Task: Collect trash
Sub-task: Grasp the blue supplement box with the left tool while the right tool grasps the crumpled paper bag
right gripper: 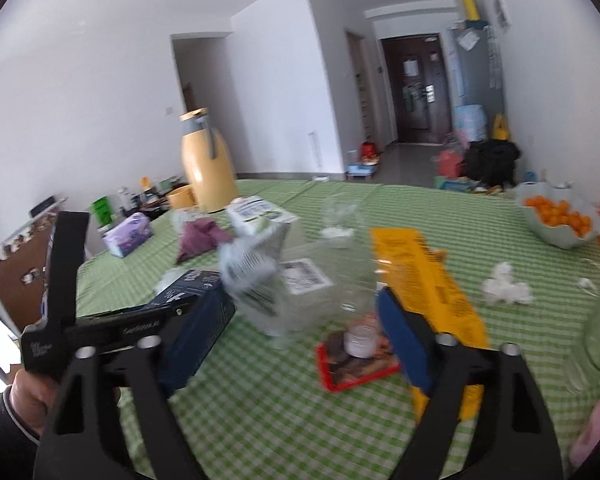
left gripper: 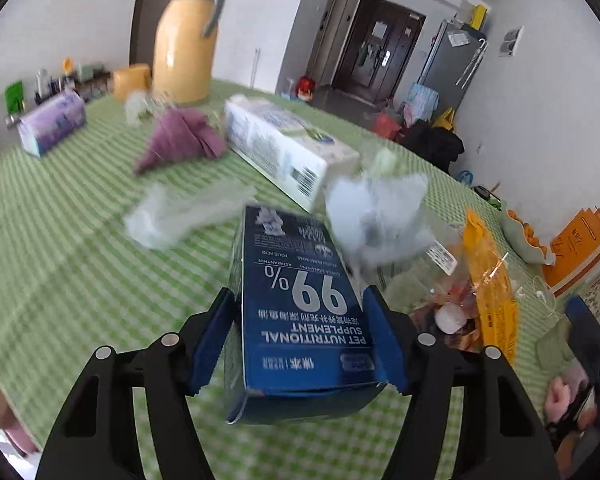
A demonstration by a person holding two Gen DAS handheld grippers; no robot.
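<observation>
Between the blue pads of the left gripper (left gripper: pixel 300 344), clamped from both sides: a dark blue cardboard pet-supplement box (left gripper: pixel 300 320), raised over the green-and-white checked tablecloth (left gripper: pixel 80 280). Right gripper (right gripper: pixel 300 344) spread wide, holding nothing, above a red snack tray (right gripper: pixel 356 364) under clear crumpled plastic (right gripper: pixel 320 280). Just right, a long yellow plastic wrapper (right gripper: pixel 424 280). Beyond, a white carton lying flat (left gripper: pixel 280 148), a purple cloth (left gripper: pixel 180 140), crumpled white tissue (right gripper: pixel 506 284), then a tall yellow thermos jug (left gripper: pixel 186 40).
</observation>
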